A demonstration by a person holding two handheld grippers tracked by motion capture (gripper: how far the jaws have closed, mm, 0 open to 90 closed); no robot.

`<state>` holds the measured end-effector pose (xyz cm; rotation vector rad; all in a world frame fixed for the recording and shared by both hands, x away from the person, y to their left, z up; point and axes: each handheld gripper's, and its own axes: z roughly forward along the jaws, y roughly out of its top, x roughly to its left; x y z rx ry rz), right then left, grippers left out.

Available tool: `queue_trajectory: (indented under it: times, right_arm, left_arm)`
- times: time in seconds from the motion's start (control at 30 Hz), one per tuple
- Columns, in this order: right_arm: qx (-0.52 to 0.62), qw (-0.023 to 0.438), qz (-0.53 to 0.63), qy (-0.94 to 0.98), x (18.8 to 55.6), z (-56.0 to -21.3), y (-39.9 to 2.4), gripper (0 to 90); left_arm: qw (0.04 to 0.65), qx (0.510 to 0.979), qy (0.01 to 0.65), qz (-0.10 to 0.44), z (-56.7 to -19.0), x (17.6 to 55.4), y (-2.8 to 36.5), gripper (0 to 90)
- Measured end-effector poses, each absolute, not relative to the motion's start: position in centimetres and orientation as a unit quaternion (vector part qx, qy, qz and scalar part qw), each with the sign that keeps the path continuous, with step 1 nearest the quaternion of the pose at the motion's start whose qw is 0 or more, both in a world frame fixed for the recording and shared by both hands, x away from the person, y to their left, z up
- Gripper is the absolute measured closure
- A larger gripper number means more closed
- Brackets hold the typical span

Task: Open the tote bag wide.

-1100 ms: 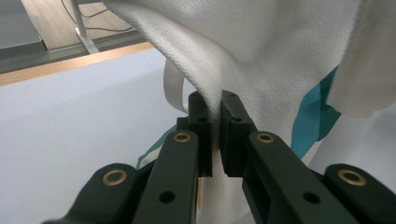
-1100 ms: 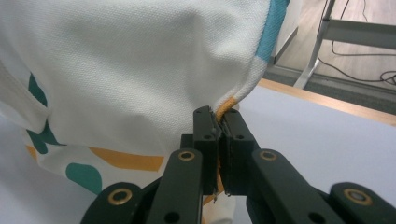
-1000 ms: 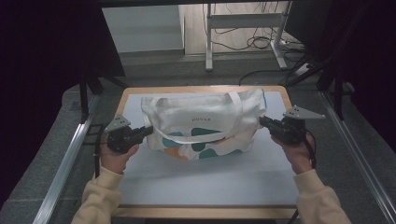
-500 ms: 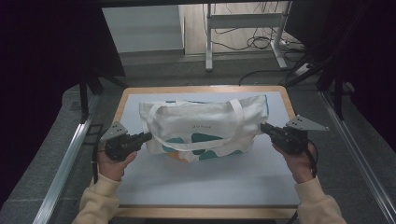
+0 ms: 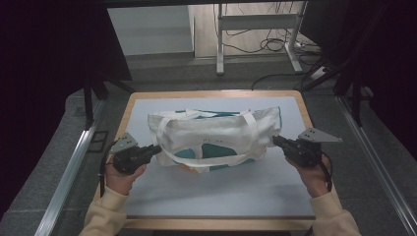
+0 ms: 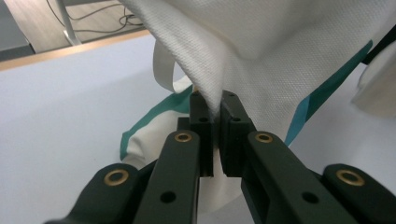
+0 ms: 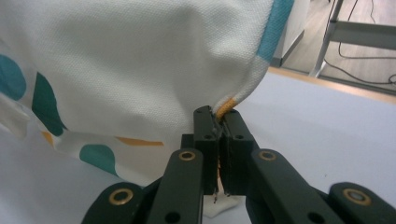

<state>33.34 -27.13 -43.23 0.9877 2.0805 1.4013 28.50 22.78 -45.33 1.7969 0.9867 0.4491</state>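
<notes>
A white cloth tote bag (image 5: 216, 137) with teal trim, teal patches and white strap handles lies stretched across the pale mat. My left gripper (image 5: 156, 148) is shut on the bag's left bottom corner; in the left gripper view the white cloth (image 6: 243, 60) is pinched between the jaw tips of the left gripper (image 6: 212, 105). My right gripper (image 5: 276, 140) is shut on the bag's right corner; in the right gripper view the right gripper (image 7: 218, 116) pinches an orange-edged corner of the bag (image 7: 140, 70). The bag hangs taut between both grippers.
The pale mat (image 5: 221, 189) sits on a wooden-edged table (image 5: 216, 223). Metal rails (image 5: 69, 167) run along both sides. A metal stand (image 5: 255, 22) and loose cables (image 5: 265, 46) are on the floor beyond the far edge.
Both hands have drawn toward the person and lowered a little, pulling the bag nearer and flatter on the mat. Both grips stayed closed on its corners.
</notes>
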Motion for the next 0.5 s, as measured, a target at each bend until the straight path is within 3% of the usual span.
queue_trajectory:
  times: [0.5]
  right_arm:
    - [0.375,0.199,0.505,0.752,33.5,-45.5,-27.1,85.4]
  left_arm:
    - [0.489,0.747,0.415,0.174,-46.5,28.7,22.4,86.0]
